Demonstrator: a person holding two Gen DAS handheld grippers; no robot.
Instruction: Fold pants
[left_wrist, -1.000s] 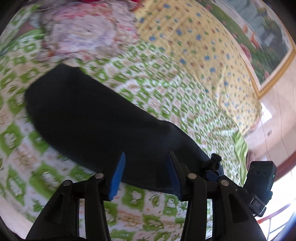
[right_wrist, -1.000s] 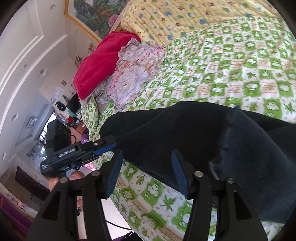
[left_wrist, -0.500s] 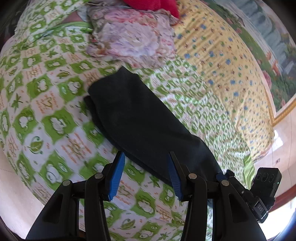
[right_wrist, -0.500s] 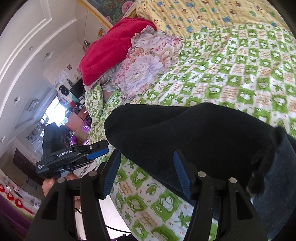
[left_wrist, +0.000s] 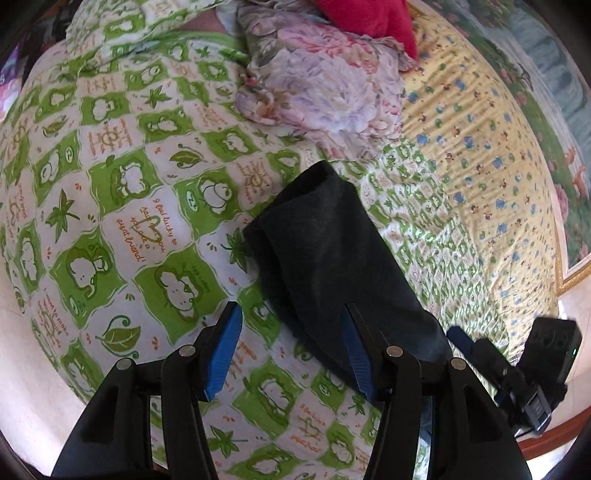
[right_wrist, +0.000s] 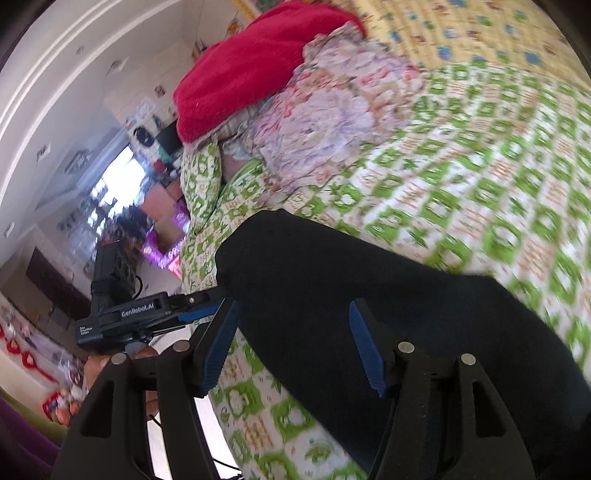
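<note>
The dark pants (left_wrist: 332, 258) lie folded in a long strip on the green-and-white checked bed sheet (left_wrist: 129, 221). My left gripper (left_wrist: 288, 350) hovers above the near edge of the strip. Its jaws are opening, and no cloth is pinched between the blue pads (left_wrist: 221, 350). The right pad overlaps the pants' edge in the view. My right gripper (right_wrist: 291, 347) stands open over the dark pants (right_wrist: 369, 295), nothing pressed between its fingers. Each gripper shows in the other's view: the left gripper (right_wrist: 129, 321) off the bed's side, the right gripper (left_wrist: 517, 362) at the far end of the strip.
A crumpled floral cloth (left_wrist: 325, 85) and a red blanket (left_wrist: 369, 18) lie at the head of the bed. A yellow patterned sheet (left_wrist: 480, 147) covers the far side, below a framed painting (left_wrist: 572, 110). The bed's edge drops to the floor (left_wrist: 22, 369).
Both views have swung along the strip of pants. The left view has backed away, showing more bare sheet. The lighter frayed end has left the right view. Both pairs of jaws stand slightly wider.
</note>
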